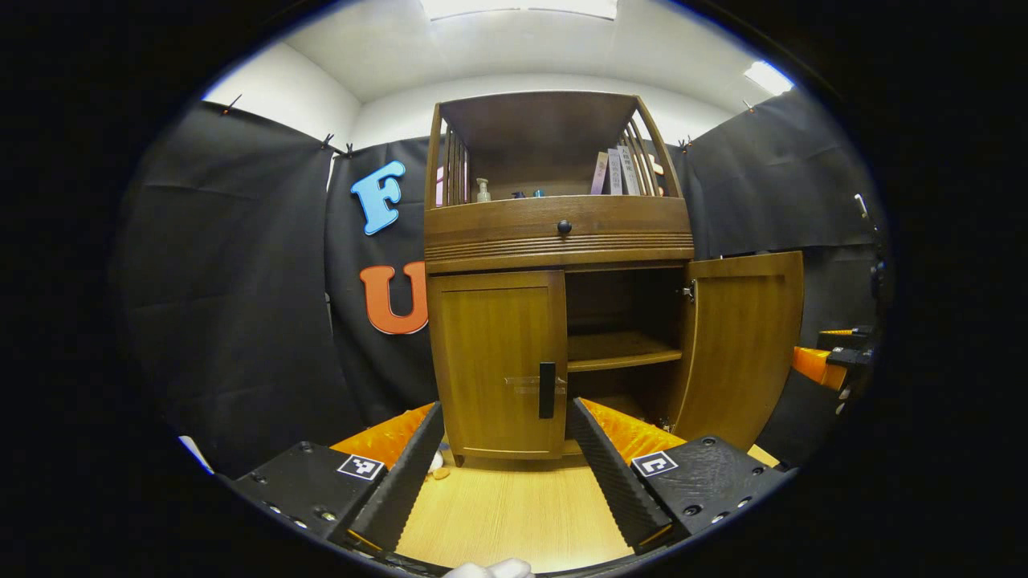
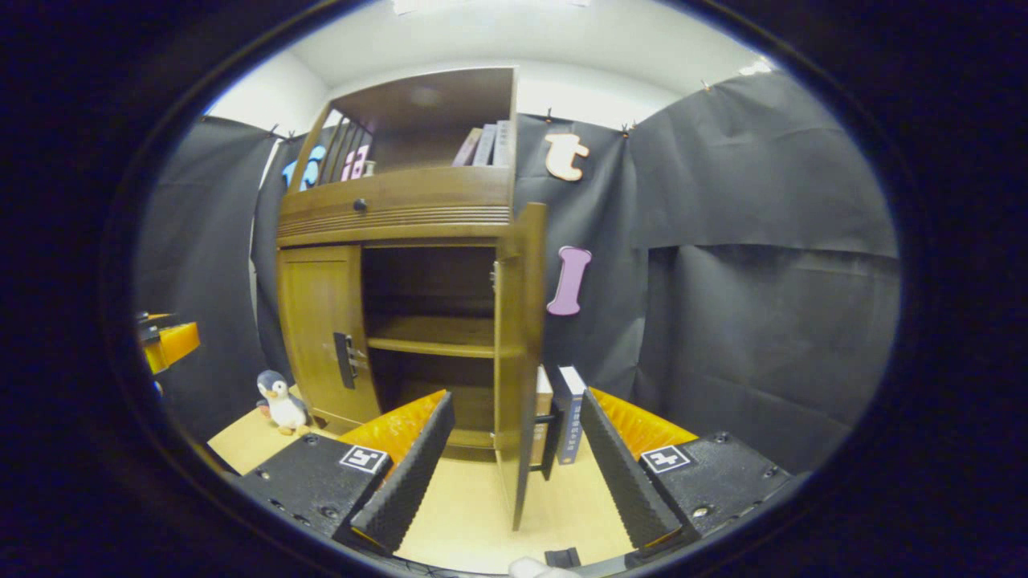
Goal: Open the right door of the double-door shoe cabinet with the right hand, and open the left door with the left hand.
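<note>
Shoe cabinet point(image 1: 558, 241) upright on the pale tabletop point(image 1: 514, 514), left door point(image 1: 498, 361) shut, right door point(image 1: 743, 345) swung wide open.

Left of the cabinet, at its foot: a toy penguin point(image 2: 281, 401), plain in the right gripper view. Before the cabinet's left door: left gripper point(image 1: 506, 474), fingers point(image 1: 397, 482) spread apart and holding nothing, framing the door's dark handle point(image 1: 547, 389) but well short of touching it. Inside the cabinet, behind the open half: a bare shelf point(image 1: 622, 351). On the cabinet's upper shelf: a small pump bottle point(image 1: 483, 190) and a few upright books point(image 1: 614, 171). At the cabinet's open right door: right gripper point(image 2: 518, 474), fingers point(image 2: 401, 482) wide apart, either side of the door's free edge point(image 2: 520, 361) without pressing on it. Right of the cabinet, behind that door: two more books point(image 2: 570, 413) standing on the tabletop.
</note>
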`<control>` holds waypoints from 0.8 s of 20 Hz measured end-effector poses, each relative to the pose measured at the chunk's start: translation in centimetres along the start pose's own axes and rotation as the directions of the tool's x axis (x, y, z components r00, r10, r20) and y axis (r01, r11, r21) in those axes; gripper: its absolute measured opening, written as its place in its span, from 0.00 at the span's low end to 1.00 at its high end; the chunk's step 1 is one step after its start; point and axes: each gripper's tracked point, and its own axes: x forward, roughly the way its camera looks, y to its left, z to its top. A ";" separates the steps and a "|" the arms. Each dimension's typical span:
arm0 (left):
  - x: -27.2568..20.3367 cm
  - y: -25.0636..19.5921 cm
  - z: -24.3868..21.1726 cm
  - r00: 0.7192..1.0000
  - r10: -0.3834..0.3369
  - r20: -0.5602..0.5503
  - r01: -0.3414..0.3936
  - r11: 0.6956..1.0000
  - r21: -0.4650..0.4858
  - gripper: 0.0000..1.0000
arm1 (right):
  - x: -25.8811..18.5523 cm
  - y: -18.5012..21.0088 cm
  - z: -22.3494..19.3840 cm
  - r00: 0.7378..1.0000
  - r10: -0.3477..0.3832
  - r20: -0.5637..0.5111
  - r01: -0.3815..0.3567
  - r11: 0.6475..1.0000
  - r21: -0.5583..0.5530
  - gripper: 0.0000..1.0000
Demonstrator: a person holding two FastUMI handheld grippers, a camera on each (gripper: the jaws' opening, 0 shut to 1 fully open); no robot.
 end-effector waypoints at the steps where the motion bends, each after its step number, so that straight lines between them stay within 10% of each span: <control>1: 0.1 0.3 -0.1 1.000 -0.001 0.002 0.001 1.000 0.001 0.96 | -0.4 1.5 0.0 1.000 0.013 0.006 -0.013 1.000 0.012 1.00; 16: 4.9 2.5 -0.8 0.999 -0.025 0.029 0.025 1.000 0.010 0.96 | -0.9 8.3 -0.8 0.997 0.064 -0.049 -0.062 0.997 0.043 1.00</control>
